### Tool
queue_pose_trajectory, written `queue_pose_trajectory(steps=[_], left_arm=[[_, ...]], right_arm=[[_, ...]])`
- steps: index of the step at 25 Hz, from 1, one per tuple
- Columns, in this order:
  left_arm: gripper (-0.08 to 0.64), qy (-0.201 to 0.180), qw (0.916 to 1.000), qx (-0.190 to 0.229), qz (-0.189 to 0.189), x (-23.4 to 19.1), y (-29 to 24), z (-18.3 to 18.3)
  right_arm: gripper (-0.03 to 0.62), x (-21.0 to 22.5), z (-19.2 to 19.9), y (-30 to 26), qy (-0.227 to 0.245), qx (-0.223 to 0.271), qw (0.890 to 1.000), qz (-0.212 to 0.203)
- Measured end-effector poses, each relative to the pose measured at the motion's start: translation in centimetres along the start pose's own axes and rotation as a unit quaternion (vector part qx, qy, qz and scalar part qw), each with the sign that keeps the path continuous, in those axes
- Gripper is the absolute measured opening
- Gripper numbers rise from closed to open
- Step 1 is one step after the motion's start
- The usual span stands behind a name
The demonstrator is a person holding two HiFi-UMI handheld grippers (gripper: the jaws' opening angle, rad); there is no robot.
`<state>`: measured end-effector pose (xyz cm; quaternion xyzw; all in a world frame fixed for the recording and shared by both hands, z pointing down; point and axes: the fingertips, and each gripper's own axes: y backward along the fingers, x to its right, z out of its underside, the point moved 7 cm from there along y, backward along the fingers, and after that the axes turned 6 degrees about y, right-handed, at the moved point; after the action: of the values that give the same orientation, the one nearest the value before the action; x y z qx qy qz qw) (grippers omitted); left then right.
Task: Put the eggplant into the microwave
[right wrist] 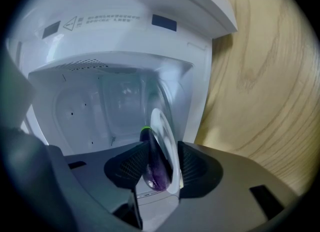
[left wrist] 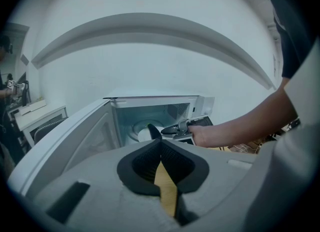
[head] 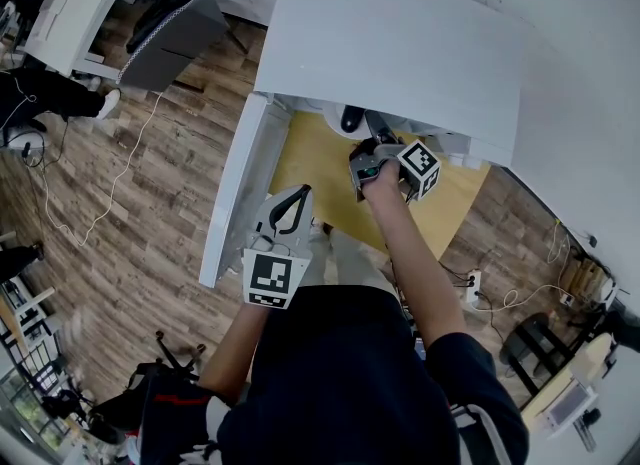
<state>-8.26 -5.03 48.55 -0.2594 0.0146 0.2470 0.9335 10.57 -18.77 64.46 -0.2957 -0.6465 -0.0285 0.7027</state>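
The eggplant [right wrist: 152, 168] is seen inside the open microwave [right wrist: 125, 66], lying against a white plate [right wrist: 162, 126] in the cavity, its green stalk end pointing toward the back wall. The right gripper [right wrist: 162, 146] is reached into the cavity with its jaws standing apart. The eggplant sits between them, close against one pad, while the other pad is kept off it by the plate's rim, so no clamping is shown. The left gripper [left wrist: 161, 141] is held back beside the open door [head: 235, 188], its jaws drawn together on nothing. The microwave stands on a pale wooden bench [head: 310, 153].

The eggplant is judged to be small and light, so little force should be needed to carry it. Its purple skin is glossy and smooth (a highlight is visible along the rounded end), and a slip along its length is to be expected if it is pinched near either tapering end. The flesh is probably firm with slight give, so a moderate squeeze should be tolerated, though bruising could follow a hard one. If it must be regripped, it would best be taken across the thickest part of the body, with the pads square to its long axis and not at the stalk. The plate beside it is likely brittle and free to shift, so care would be called for that it is not caught between the pads or knocked.
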Motion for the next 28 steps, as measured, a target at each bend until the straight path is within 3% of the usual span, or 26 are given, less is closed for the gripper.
queue_pose_trajectory(steps=[10,20,26,28], left_arm=[[0.015,0.001,1.0000,0.003,0.001,0.0,0.3,0.0],[0.014,-0.007,0.9998,0.010,0.017,0.9,0.3,-0.4],[0.015,-0.010,0.9996,0.012,0.023,1.5,0.3,-0.3],[0.015,-0.011,0.9996,0.013,0.024,1.6,0.3,-0.3]], right_arm=[[0.186,0.2,0.3,1.1,-0.002,-0.004,1.000,-0.009],[0.185,0.8,0.5,4.2,0.048,-0.018,0.999,-0.005],[0.143,1.5,0.9,5.6,0.092,-0.031,0.995,0.004],[0.100,1.5,1.0,5.8,0.114,-0.039,0.993,0.011]])
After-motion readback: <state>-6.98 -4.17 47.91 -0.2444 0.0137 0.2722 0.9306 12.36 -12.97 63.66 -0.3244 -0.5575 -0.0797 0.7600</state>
